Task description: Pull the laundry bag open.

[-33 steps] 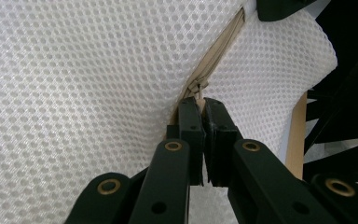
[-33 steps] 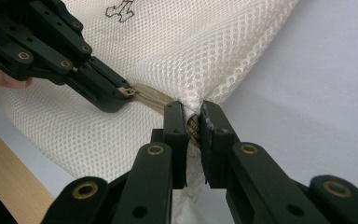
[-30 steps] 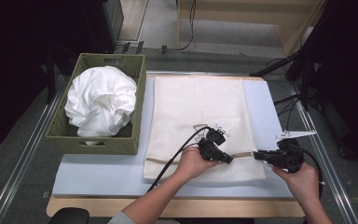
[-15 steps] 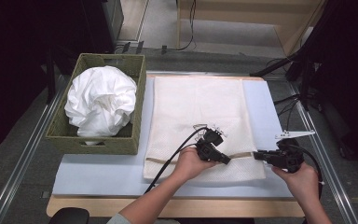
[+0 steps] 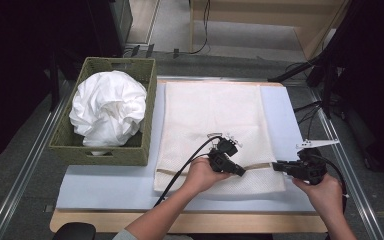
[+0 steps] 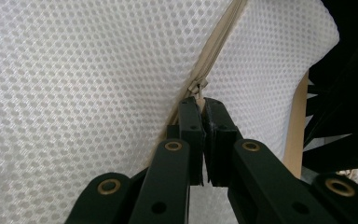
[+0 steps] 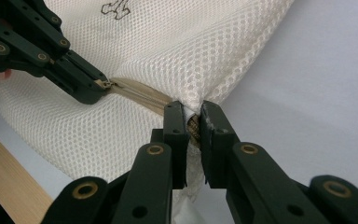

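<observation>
A cream mesh bag lies flat on the pale mat, with a tan zipper running across it near the front edge. My left gripper is shut on the small metal zipper pull; its jaws pinch together at the pull. To the right, my right gripper is shut on the bag's corner at the zipper's end, mesh bunched between its jaws. The right gripper view also has the left gripper on the zipper tape. The two grippers point toward each other.
A green woven basket stands at the left, holding a bundle of white cloth. The pale blue mat covers the table, with a wooden front edge below it. Cables trail from both grippers.
</observation>
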A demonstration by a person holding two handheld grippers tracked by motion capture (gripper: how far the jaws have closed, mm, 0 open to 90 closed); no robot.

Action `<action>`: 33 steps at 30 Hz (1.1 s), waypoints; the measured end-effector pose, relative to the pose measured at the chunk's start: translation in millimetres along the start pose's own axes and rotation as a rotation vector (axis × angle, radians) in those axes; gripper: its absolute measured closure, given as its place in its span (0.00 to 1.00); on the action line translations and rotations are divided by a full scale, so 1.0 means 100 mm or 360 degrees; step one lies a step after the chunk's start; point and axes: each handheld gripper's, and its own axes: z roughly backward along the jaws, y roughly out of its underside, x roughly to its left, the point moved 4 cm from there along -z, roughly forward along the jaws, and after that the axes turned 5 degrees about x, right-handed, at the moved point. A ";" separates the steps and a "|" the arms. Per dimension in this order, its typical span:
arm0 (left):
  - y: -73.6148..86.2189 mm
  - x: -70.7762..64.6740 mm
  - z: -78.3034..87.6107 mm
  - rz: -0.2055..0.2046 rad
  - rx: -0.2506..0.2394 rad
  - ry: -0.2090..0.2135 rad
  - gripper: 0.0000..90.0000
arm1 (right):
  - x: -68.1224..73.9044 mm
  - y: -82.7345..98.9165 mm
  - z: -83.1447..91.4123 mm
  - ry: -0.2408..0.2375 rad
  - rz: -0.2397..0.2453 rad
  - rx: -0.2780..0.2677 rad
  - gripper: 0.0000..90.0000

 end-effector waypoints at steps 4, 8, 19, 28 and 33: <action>0.05 0.04 0.02 0.0012 -0.0001 0.0001 0.98 | -0.01 0.00 0.00 0.0000 -0.0008 -0.0002 0.92; 0.07 0.04 0.04 0.0017 -0.0008 0.0008 0.98 | -0.01 0.00 -0.01 -0.0004 -0.0007 0.0003 0.92; 0.06 0.00 0.06 0.0015 -0.0026 0.0003 0.98 | -0.01 0.00 0.01 -0.0005 -0.0009 -0.0006 0.92; 0.10 0.04 0.12 0.0034 -0.0020 -0.0012 0.98 | -0.06 0.01 0.04 0.0014 -0.0028 -0.0014 0.92; 0.16 0.10 0.17 0.0049 -0.0009 -0.0023 0.98 | -0.06 0.01 0.04 0.0018 -0.0032 -0.0009 0.92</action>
